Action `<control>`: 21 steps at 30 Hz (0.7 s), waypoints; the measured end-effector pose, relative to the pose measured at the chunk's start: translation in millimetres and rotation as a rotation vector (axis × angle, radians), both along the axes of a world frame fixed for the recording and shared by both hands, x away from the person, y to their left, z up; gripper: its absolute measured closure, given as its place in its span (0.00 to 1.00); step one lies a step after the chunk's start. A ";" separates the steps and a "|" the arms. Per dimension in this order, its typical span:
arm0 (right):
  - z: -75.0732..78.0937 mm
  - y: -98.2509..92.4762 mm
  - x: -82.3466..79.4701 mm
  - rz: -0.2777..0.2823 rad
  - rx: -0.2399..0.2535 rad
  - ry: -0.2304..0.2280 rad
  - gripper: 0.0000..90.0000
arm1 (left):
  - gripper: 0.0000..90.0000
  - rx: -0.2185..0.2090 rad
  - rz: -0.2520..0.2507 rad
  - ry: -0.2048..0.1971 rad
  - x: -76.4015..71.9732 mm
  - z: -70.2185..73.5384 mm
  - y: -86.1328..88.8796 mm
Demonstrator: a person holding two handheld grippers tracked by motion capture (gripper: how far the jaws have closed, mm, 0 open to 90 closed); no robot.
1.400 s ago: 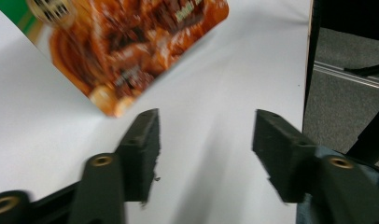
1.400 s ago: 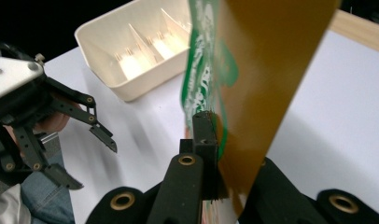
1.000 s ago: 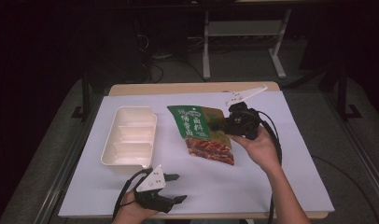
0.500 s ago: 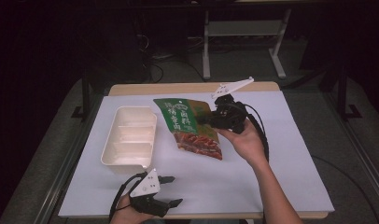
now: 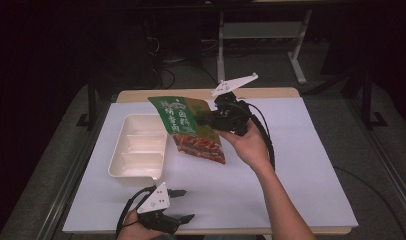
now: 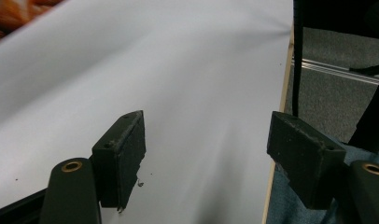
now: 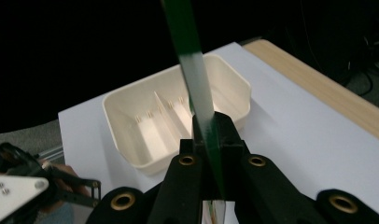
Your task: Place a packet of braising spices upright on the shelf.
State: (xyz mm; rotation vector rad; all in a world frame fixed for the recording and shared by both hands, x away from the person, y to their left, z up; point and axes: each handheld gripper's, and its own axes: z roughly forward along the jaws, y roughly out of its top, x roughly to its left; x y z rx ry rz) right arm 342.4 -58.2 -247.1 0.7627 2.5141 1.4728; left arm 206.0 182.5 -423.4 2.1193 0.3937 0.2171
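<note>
Above the middle of the white tabletop (image 5: 291, 165), my right gripper (image 5: 209, 120) carries the green food pouch (image 5: 188, 127) by one edge, lifted clear of the surface and tilted so that its printed face looks up and its lower end hangs toward me. I judge it is held this way because it is on its way to the cream tray (image 5: 138, 147), which sits just beside it to the left: gripping the thin edge leaves the body of the pouch free to be lowered into a compartment without my fingers getting in the way. In the right gripper view the pouch (image 7: 197, 88) runs edge-on, straight up between my fingers (image 7: 229, 135), which are clenched on it with no gap to either side; beyond them the tray (image 7: 131, 112) lies open with its dividers showing and nothing in it.

My left gripper (image 5: 183, 205) waits low at the near edge of the tabletop, well apart from the pouch and just short of the tray's near corner. I take it to be parked there so as to leave the path clear, and perhaps ready to steady the tray. Its fingers (image 6: 124, 154) stand wide apart, released, holding nothing, with only bare white surface between them.
</note>
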 end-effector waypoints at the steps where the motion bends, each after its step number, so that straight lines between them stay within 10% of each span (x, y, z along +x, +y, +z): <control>1: 2.0 3.5 -0.2 0.001 0.003 -0.011 1.00 | 0.30 0.000 -0.002 -0.001 0.0 -0.3 0.0; 21: 12.5 68.3 5.3 0.075 0.061 -0.019 1.00 | 0.28 -0.008 -0.014 -0.026 -4.3 -2.0 3.1</control>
